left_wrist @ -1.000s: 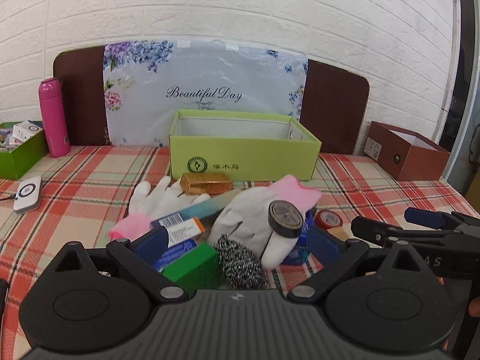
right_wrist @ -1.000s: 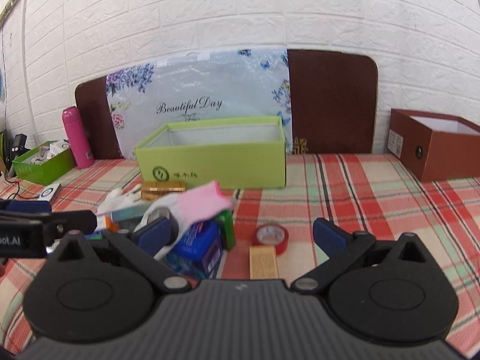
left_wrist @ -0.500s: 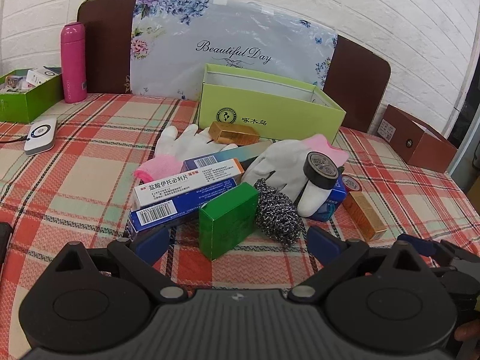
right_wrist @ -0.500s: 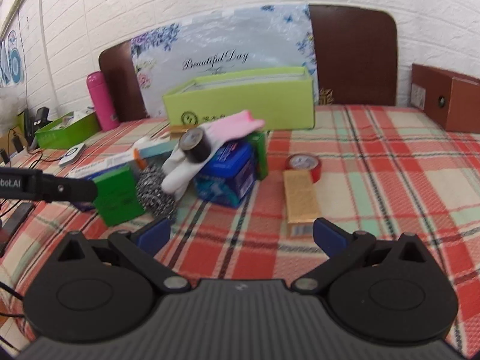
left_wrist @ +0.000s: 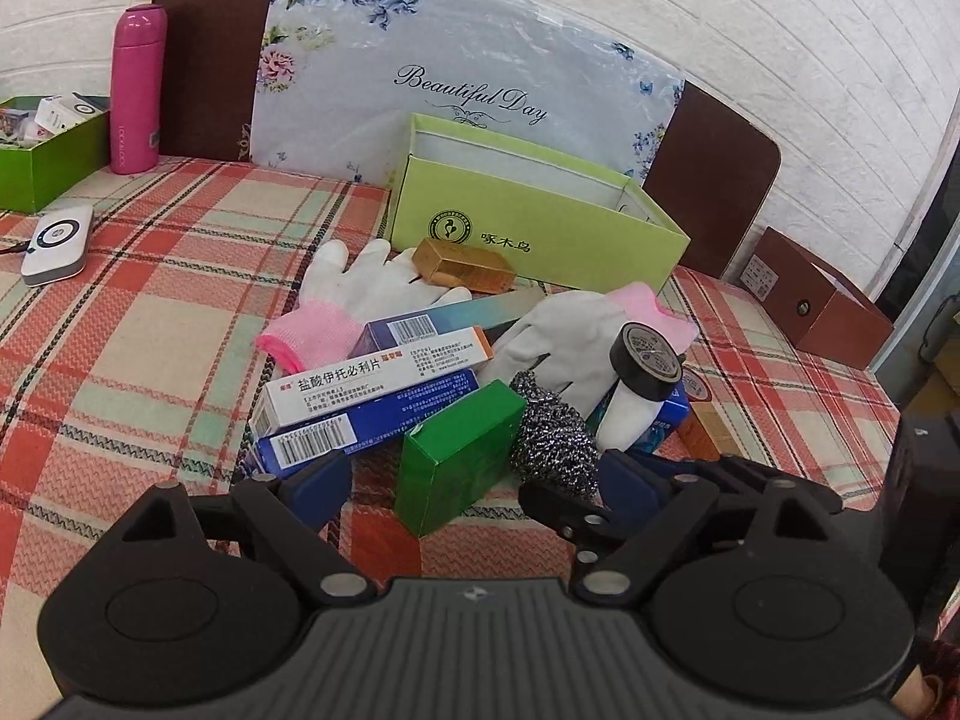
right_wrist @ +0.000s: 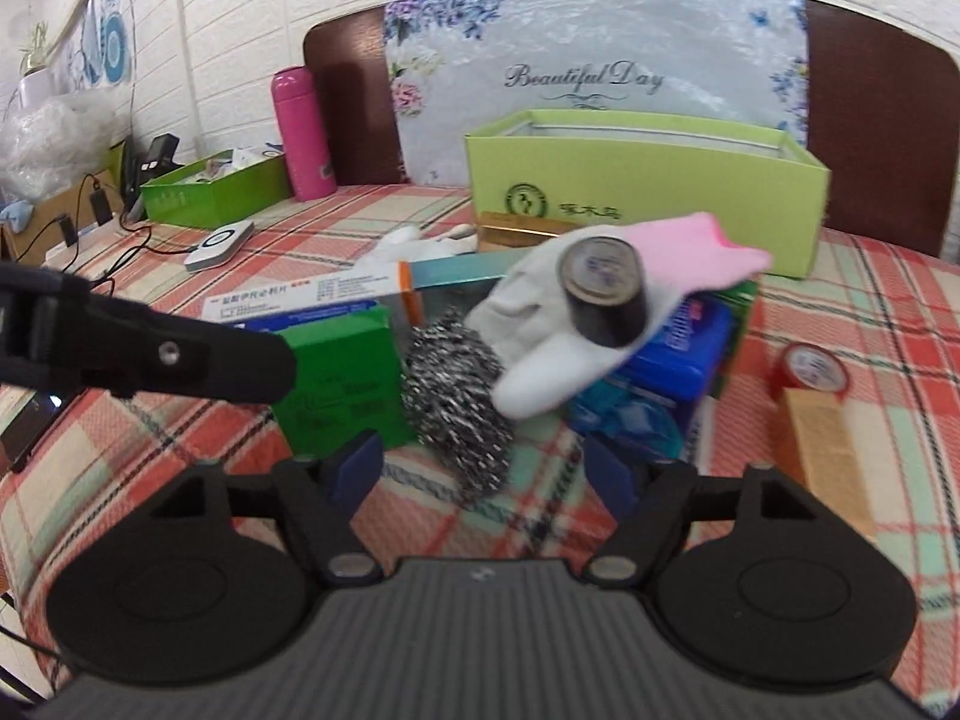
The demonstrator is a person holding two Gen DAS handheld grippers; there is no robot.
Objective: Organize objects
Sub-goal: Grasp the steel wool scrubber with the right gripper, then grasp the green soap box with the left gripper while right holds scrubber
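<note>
A pile lies on the plaid tablecloth in front of an open lime-green box (left_wrist: 540, 222). My left gripper (left_wrist: 477, 486) is low at the pile's near edge. Its jaws are closing either side of a small green box (left_wrist: 456, 456), with the pads clear of it. My right gripper (right_wrist: 483, 471) is also closing, around the near end of a steel-wool scourer (right_wrist: 456, 396), pads not touching. A black tape roll (right_wrist: 603, 294) rests on a white glove (right_wrist: 540, 360) with a pink cuff. One left gripper finger (right_wrist: 180, 354) reaches in front of the green box (right_wrist: 342, 384).
Medicine cartons (left_wrist: 372, 378), a second glove (left_wrist: 348, 294) and a gold box (left_wrist: 465, 264) lie further back. A blue tissue pack (right_wrist: 678, 348), red tape roll (right_wrist: 816, 366) and tan box (right_wrist: 822, 450) are right. A pink bottle (left_wrist: 137, 90), green tray (left_wrist: 42, 162) and brown box (left_wrist: 822, 312) stand apart.
Both grippers have come down and closer to the pile. The right jaws have narrowed a lot around the scourer. The left gripper's finger now crosses the left of the right wrist view.
</note>
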